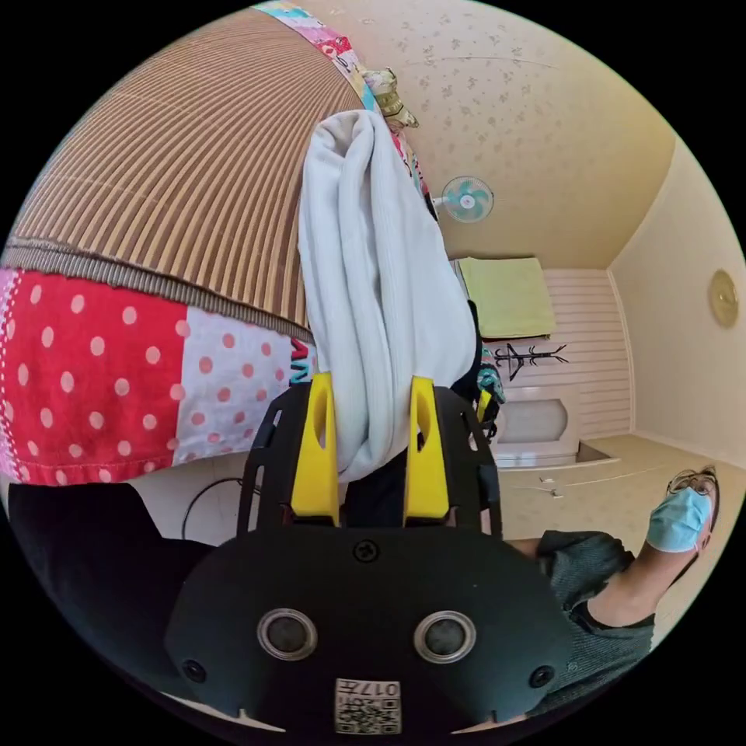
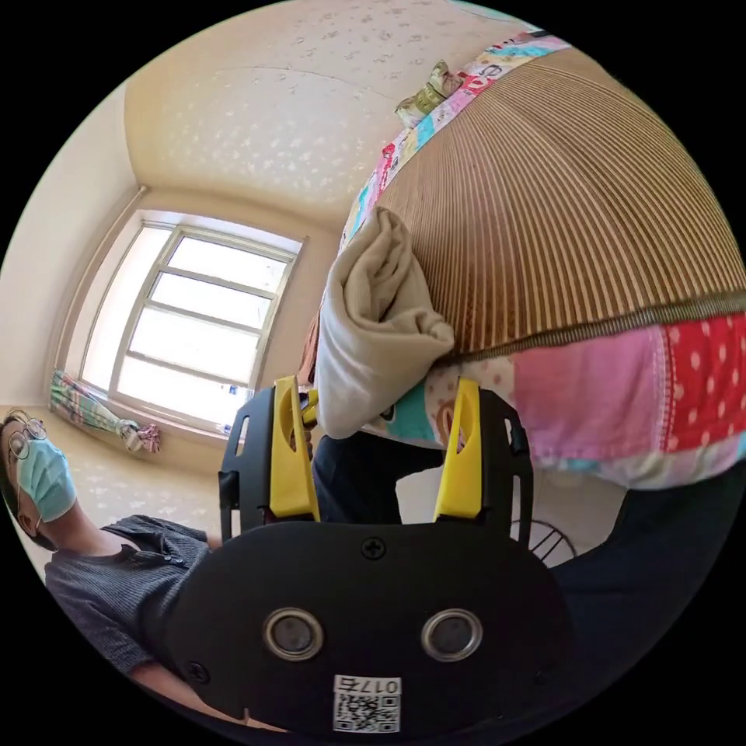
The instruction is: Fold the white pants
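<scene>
The white pants (image 1: 373, 295) are bunched into a thick folded bundle that hangs over the edge of the bed. My left gripper (image 1: 371, 385) has its yellow jaws pressed on the bundle's lower end from both sides. In the right gripper view the same pants (image 2: 373, 326) look cream. Their lower end dips between the jaws of my right gripper (image 2: 377, 388), close to one jaw. The right gripper stands wide open and grips nothing. A bit of the right gripper's yellow (image 1: 483, 404) shows just beside the bundle.
The bed carries a brown striped mat (image 1: 179, 179) (image 2: 559, 194) over a patchwork polka-dot quilt (image 1: 93, 373) (image 2: 590, 396). A person in a mask and dark top (image 1: 622, 575) (image 2: 93, 559) is close behind the grippers. A wall fan (image 1: 468, 199) and a window (image 2: 202, 318) are farther off.
</scene>
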The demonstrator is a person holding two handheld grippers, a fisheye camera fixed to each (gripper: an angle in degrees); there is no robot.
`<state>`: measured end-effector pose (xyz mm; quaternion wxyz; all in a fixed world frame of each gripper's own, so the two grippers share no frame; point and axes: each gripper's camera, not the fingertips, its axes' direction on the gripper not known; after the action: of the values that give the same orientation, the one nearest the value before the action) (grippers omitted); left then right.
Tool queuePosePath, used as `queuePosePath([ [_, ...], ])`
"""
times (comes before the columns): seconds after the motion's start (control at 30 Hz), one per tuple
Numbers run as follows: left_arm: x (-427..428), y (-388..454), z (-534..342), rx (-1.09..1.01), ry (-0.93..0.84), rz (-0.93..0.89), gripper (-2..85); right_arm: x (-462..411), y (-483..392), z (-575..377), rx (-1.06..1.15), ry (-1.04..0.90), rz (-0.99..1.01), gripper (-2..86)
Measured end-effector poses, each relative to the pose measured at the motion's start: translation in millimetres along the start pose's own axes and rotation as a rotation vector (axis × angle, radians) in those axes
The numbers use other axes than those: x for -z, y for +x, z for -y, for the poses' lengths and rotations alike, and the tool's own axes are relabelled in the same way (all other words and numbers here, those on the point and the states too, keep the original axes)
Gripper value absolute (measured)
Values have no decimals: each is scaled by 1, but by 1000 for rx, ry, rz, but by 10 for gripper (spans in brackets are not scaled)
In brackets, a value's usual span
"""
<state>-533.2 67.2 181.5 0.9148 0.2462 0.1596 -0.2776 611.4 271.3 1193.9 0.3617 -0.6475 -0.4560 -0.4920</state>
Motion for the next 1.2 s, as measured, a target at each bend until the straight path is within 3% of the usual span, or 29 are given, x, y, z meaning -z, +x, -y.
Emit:
queuePosePath([
  [0.23,-93,35,-60,-71,-303,-153,86,-48,58,-6,-24,-137,341,260],
  [0.33,-112,50,-82,-81,-320,-145,83,-72,58,18,-67,-267,275,224],
  [0.4,-107,59,-88,-94,-301,-153,83,-73,62,22,-41,-351,488,187],
  [0.47,-99,75,-93,-146,-309,-203,83,-72,70,12,-73,-369,658,167],
  [0.6,-98,141,-111,-329,-423,-143,87,-38,45,-13,81,-329,792,140],
  [0.7,-96,190,-125,-444,-339,-167,97,2,17,0,211,-230,848,128],
  [0.8,-86,229,-137,-535,-176,-192,109,55,-31,39,401,-160,811,121],
  [0.93,-102,259,-156,-610,-203,-201,100,147,-105,89,619,-23,639,119],
  [1.0,-113,261,-167,-613,-245,-178,100,223,-140,112,701,161,504,119],
  [1.13,-126,241,-191,-534,-279,-207,95,328,-139,114,659,522,290,122],
  [1.2,-126,228,-200,-487,-279,-232,93,373,-102,104,463,698,96,123],
])
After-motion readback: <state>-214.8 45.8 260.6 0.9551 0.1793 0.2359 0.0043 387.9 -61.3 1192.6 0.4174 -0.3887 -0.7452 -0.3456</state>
